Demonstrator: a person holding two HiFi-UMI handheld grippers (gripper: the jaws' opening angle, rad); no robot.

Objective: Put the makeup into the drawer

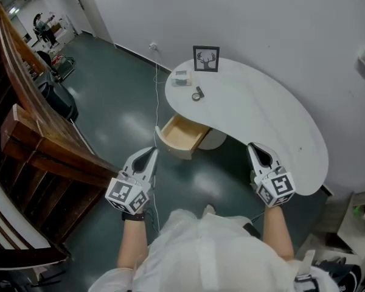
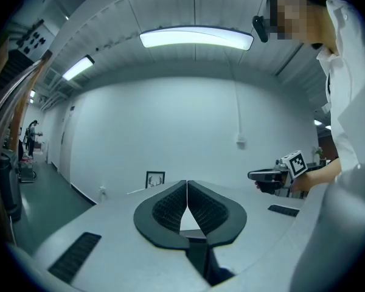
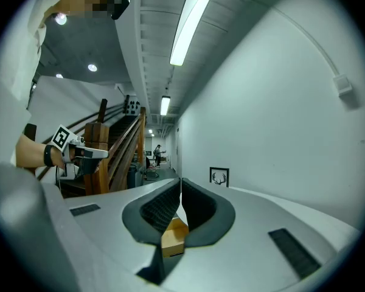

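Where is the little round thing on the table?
Find the white curved table, then its far end by the antler picture. Of two small things there, it is the dark round one nearer the open drawer, not the pale rectangular one.

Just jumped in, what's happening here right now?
A person holds a tool in each hand, facing a white curved table. The left tool and right tool are both shut and empty, held level short of the table. The wooden drawer under the tabletop stands open and looks empty. Two small makeup items, a clear box and a round piece, lie untouched on the tabletop near a framed picture.
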